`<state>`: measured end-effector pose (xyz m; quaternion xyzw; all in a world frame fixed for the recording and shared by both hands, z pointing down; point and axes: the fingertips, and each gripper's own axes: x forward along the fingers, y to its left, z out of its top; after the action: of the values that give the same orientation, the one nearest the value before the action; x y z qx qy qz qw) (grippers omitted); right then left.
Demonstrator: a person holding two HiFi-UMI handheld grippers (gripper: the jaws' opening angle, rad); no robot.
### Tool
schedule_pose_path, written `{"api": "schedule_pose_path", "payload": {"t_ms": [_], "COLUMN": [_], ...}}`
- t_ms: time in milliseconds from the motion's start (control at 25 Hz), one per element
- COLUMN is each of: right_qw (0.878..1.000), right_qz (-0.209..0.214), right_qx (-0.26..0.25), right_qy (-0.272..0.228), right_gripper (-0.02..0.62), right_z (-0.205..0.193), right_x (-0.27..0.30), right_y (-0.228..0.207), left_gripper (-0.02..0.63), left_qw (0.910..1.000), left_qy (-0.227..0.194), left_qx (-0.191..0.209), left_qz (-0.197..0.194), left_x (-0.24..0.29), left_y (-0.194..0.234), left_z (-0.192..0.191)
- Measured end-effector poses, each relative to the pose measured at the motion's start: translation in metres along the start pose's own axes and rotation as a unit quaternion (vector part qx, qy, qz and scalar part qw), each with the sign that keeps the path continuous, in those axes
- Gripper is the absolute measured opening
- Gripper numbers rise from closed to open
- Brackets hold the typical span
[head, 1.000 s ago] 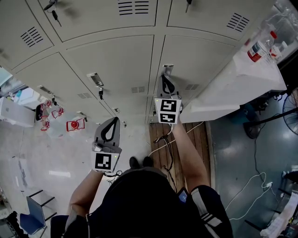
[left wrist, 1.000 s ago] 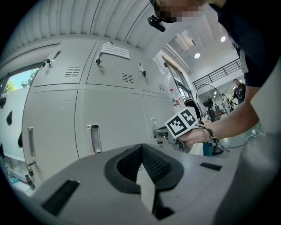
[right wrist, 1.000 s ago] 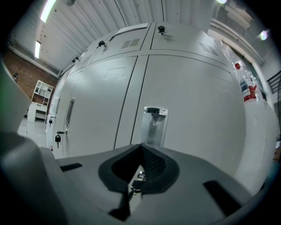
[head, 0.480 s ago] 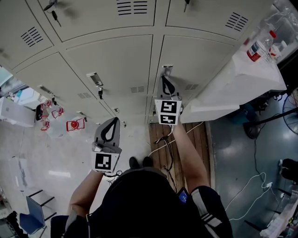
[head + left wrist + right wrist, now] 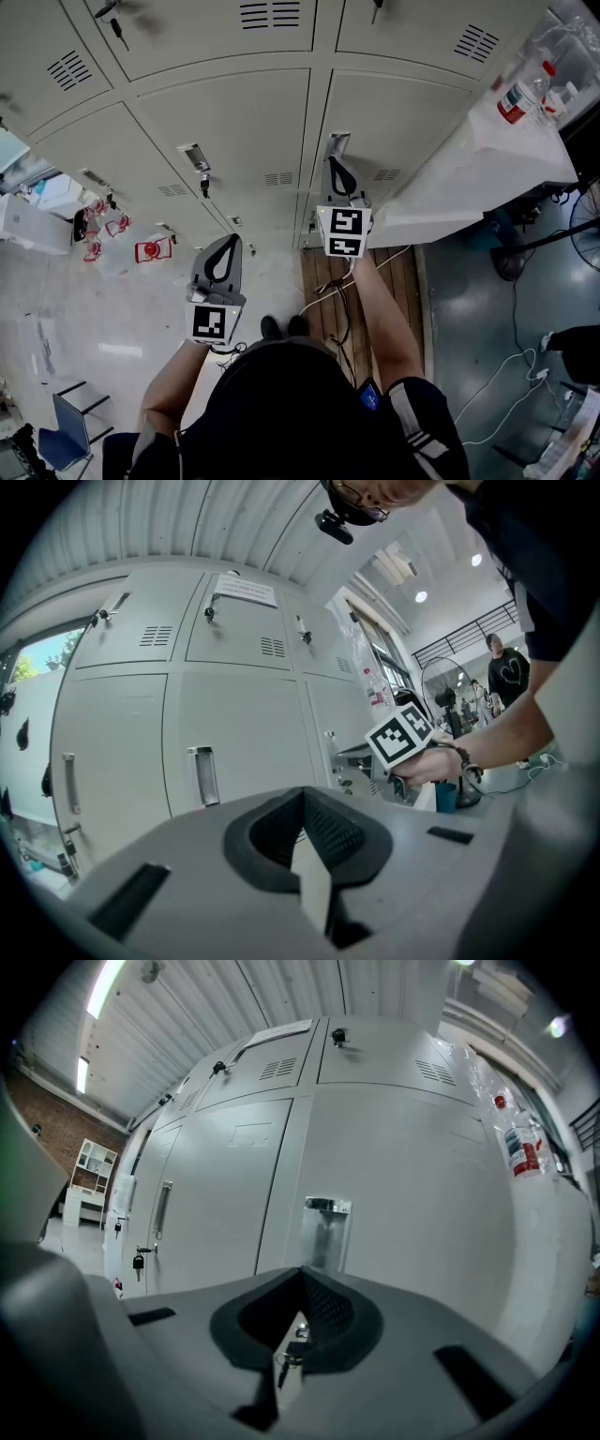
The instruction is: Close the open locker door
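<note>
Left gripper and right gripper closed, empty. Key under handle shows in right gripper view; hidden in head view.

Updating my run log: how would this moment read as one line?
right gripper: shut, empty, near handle | left gripper: shut, empty, held back | locker door: looks closed

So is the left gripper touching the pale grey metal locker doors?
No, the left gripper hangs clear of the pale grey metal locker doors, with open space beyond its closed jaws.
</note>
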<state>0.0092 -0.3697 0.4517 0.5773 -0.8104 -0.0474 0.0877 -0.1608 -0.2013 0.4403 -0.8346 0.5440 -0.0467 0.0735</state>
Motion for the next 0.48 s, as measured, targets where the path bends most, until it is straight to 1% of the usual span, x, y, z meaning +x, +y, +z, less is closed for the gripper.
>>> {"api": "schedule_pose_path", "payload": {"t_ms": [160, 320, 480], "right_qw": [1.0, 0.999, 0.999], "right_qz": [0.017, 0.028, 0.04], "right_qx": [0.006, 0.018, 0.029], "right_qy": [-0.015, -0.011, -0.023], "right_gripper": [-0.005, -0.005, -0.005], "right_z": [0.004, 0.0, 0.004], "right_x": [-0.017, -0.034, -0.056], "right_y": [0.005, 0.01, 0.015], "left_gripper": [0.003, 0.003, 0.003], "left_qw": [1.0, 0.9999, 0.9999], "left_qy": [0.001, 0.01, -0.001], "left_qx": [0.001, 0.01, 0.009], "left_qz": [0.003, 0.006, 0.015], "left_x": [0.0, 0.0, -0.001], "left_y": [0.002, 0.005, 0.009], "left_z": [-0.002, -0.007, -0.003]}}
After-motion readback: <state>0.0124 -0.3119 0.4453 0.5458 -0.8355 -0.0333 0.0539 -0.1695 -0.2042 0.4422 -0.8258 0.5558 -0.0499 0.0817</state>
